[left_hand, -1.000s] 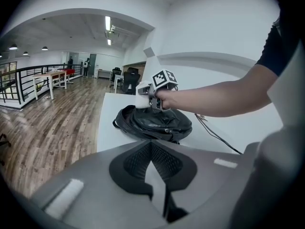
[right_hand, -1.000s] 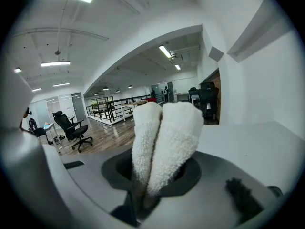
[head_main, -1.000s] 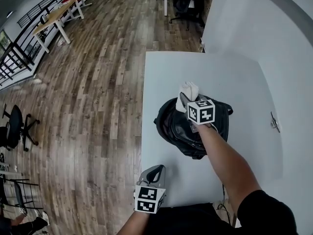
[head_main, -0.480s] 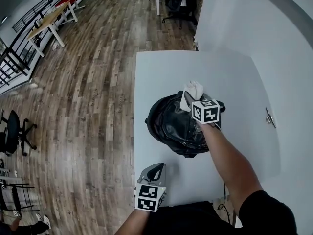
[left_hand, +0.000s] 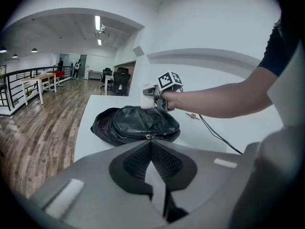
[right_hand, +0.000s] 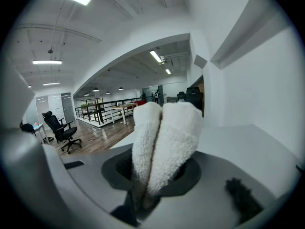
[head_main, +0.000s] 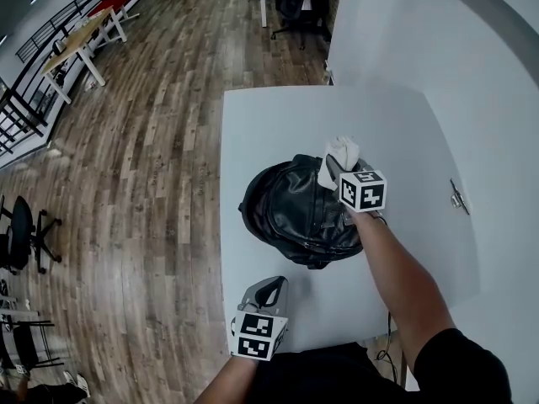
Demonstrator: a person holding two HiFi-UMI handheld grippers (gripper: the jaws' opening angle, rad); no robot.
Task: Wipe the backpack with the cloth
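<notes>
A black leather backpack (head_main: 295,213) lies flat on the white table (head_main: 261,133); the left gripper view shows it as well (left_hand: 136,124). My right gripper (head_main: 333,169) is over the bag's far right edge, shut on a folded white cloth (head_main: 340,153). In the right gripper view the cloth (right_hand: 164,137) stands up between the jaws and hides the backpack. The cloth (left_hand: 147,100) hangs just at the bag's top surface; contact cannot be made out. My left gripper (head_main: 268,287) rests at the table's near edge, apart from the bag, its jaws together and empty (left_hand: 153,178).
A small metal piece (head_main: 457,199) lies near the table's right edge by the white wall. A thin cable (left_hand: 217,135) runs over the table behind the bag. Wooden floor lies to the left, with office chairs (head_main: 21,225) and desks (head_main: 80,36) farther off.
My right gripper has slid the cloth to the right across the backpack, from the middle of its far edge toward the far right corner. The left gripper has stayed put.
</notes>
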